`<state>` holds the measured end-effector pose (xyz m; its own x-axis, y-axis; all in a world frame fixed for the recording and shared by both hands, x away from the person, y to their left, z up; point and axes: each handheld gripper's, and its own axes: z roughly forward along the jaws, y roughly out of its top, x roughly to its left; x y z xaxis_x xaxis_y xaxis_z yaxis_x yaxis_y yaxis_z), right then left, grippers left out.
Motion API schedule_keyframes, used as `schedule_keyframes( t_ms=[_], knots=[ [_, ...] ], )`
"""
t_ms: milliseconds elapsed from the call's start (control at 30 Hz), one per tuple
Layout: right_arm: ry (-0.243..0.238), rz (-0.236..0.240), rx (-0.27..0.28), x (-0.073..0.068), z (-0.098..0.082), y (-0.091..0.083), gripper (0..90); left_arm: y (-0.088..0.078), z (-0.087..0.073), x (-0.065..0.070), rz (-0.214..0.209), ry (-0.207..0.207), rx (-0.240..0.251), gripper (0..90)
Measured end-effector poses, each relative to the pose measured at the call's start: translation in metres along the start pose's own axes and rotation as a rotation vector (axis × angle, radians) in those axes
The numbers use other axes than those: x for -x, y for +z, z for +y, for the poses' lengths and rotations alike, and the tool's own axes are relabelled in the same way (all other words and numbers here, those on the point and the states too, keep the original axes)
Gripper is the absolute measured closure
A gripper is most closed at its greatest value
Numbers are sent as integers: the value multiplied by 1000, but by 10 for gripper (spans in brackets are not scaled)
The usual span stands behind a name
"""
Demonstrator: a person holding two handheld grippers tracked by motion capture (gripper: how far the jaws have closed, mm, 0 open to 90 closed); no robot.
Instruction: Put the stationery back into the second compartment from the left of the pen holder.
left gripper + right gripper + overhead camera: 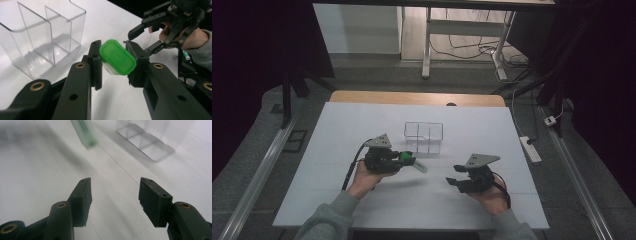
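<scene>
My left gripper [401,159] is shut on a small clear container with a green lid [418,165], holding it just above the white table. In the left gripper view the green lid [117,57] sits tilted between the two pads, facing the camera. A clear two-compartment organizer [423,136] stands empty just beyond it, and it also stands at the upper left in the left gripper view [45,37]. My right gripper [455,175] stands open at the right with nothing between its jaws [113,182]. Blurred ahead of it are the held container [86,132] and the organizer [147,142].
The white board [337,190] covers a wooden table whose far edge [412,97] shows behind it. A power strip [530,149] lies on the floor to the right, and table legs with cables [462,47] stand beyond. The other hand and its gripper [160,27] are close at the upper right.
</scene>
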<state>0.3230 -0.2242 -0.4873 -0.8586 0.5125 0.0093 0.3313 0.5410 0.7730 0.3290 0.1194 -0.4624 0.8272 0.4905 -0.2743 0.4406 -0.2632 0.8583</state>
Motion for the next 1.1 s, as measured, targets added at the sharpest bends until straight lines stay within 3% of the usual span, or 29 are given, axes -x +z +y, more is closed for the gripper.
schedule_keyframes(
  t_ms=[133, 467, 667, 833, 967, 1100],
  knots=[
    [35, -25, -4, 8, -10, -12, 433, -8, 14, -2, 14, 8, 27, 676],
    [66, -66, -7, 18, -25, -29, 423, -23, 54, -15, 78, 12, 87, 675],
    [77, -71, -20, 22, -31, -30, 414, -15, 74, -23, 151, 31, 69, 675],
    [79, -74, -18, 23, -31, -31, 411, 1, 88, -34, 167, 16, 43, 674],
    [80, -74, -18, 25, -32, -32, 408, 10, 93, -37, 180, 33, 1, 674],
    [84, -79, -17, 27, -34, -34, 407, 15, 93, -39, 222, 48, -33, 673]
  ],
)
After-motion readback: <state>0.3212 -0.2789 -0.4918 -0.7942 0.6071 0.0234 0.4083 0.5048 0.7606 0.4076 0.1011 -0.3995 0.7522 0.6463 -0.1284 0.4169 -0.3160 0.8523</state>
